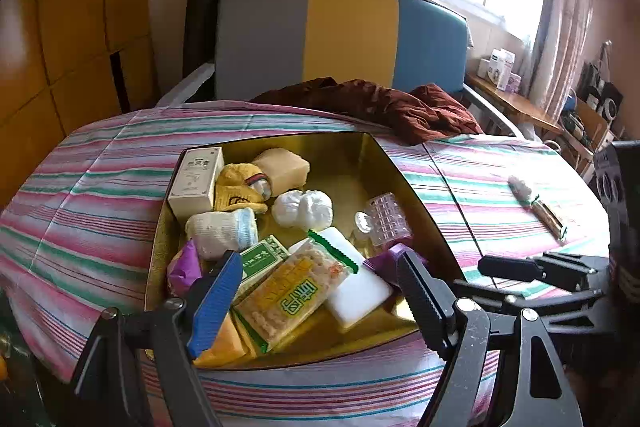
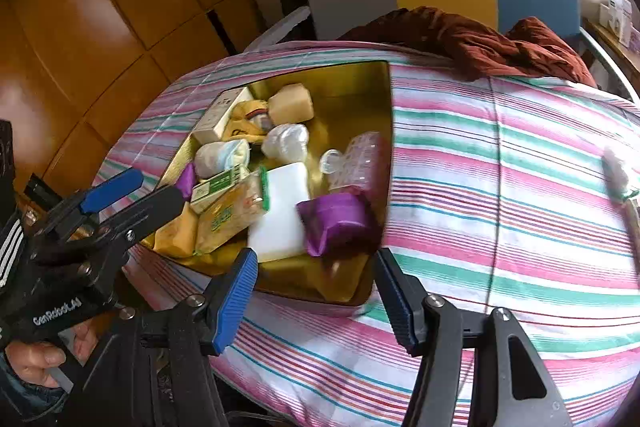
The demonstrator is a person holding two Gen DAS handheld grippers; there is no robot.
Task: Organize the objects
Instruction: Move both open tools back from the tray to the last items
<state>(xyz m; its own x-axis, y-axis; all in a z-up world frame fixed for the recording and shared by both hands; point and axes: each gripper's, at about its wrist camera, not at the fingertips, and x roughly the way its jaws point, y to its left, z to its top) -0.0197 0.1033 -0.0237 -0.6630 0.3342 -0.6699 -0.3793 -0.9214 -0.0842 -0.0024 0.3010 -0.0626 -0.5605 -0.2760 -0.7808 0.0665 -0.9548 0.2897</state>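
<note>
Gold tin [image 2: 360,291]: full. Loose brush [image 1: 536,203], apparently, lies right of your empty, spread right gripper [image 2: 316,291], long axis pointing away; left gripper [image 1: 316,291] likewise spread, farther.

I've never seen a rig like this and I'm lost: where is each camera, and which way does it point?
Left wrist view: rides the left claw, looking across the gold tray toward the headboard; the right claw shows at the side.
Right wrist view: rides the right claw, looking down at the tray; the left claw and a hand show.
Shared: tray, striped cover, brown cloth.
</note>
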